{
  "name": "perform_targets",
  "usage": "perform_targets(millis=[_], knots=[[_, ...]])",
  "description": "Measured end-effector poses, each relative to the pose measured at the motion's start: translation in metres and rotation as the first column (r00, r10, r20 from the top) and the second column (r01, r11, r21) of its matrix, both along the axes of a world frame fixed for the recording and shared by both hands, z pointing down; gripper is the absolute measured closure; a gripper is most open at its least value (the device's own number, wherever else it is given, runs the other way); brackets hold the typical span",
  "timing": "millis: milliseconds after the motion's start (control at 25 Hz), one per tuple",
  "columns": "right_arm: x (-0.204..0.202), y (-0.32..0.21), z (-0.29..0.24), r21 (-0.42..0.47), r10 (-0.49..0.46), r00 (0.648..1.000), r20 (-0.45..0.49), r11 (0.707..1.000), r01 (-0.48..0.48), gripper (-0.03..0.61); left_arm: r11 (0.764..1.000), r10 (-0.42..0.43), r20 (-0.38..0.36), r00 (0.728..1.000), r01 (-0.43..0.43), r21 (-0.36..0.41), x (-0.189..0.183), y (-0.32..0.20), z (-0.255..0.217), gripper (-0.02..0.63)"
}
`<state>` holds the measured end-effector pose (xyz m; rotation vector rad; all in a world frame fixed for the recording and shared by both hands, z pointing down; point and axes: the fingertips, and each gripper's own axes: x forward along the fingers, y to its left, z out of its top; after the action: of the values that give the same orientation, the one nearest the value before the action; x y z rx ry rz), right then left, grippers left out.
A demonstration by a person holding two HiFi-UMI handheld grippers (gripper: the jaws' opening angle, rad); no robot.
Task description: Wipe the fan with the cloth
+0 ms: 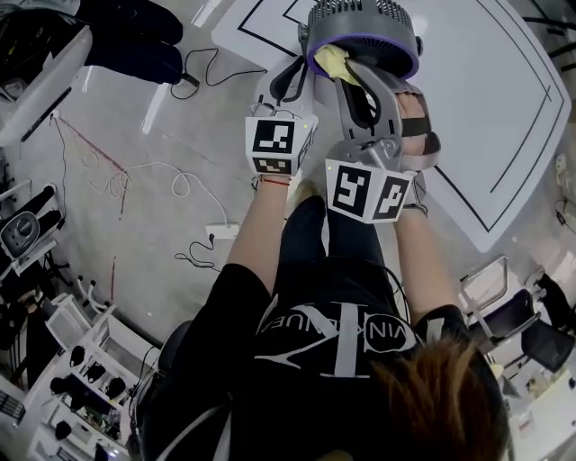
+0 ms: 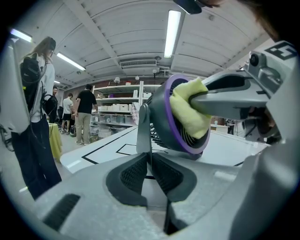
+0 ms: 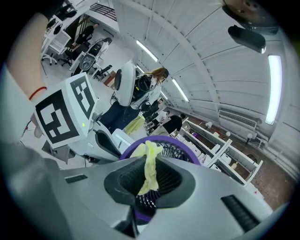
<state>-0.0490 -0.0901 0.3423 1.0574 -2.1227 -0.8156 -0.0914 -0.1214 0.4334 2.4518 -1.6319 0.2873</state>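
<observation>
pressing cloth (image 3: 149, 166) against fan (image 1: 358, 16)

A: The fan (image 2: 159, 110) looks like matt grey plastic, with a smooth purple plastic ring (image 2: 187, 144).
B: The cloth (image 2: 190, 112) is soft yellow fabric, slightly fuzzy. The right gripper (image 3: 149, 180) has ribbed, rubbery black pads (image 3: 125, 182) in grainy grey plastic.
A: The table (image 1: 504, 108) is smooth white, and the floor (image 1: 162, 153) is glossy grey

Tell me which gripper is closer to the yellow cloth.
Right. The right gripper is shut on the crumpled yellow cloth against the purple-rimmed grey fan; the left gripper clamps that fan's grey upright bracket, apart from the cloth.
</observation>
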Motion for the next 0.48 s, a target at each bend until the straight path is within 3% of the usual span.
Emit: perform_targets(millis=[480], knots=[[0.032,-0.001,-0.006,-0.022,0.097,0.991,0.086,0.995,-0.096,0.538,1.0,0.003,-0.012,1.0,-0.003,0.001,-0.003,0.001,0.005,0.581]])
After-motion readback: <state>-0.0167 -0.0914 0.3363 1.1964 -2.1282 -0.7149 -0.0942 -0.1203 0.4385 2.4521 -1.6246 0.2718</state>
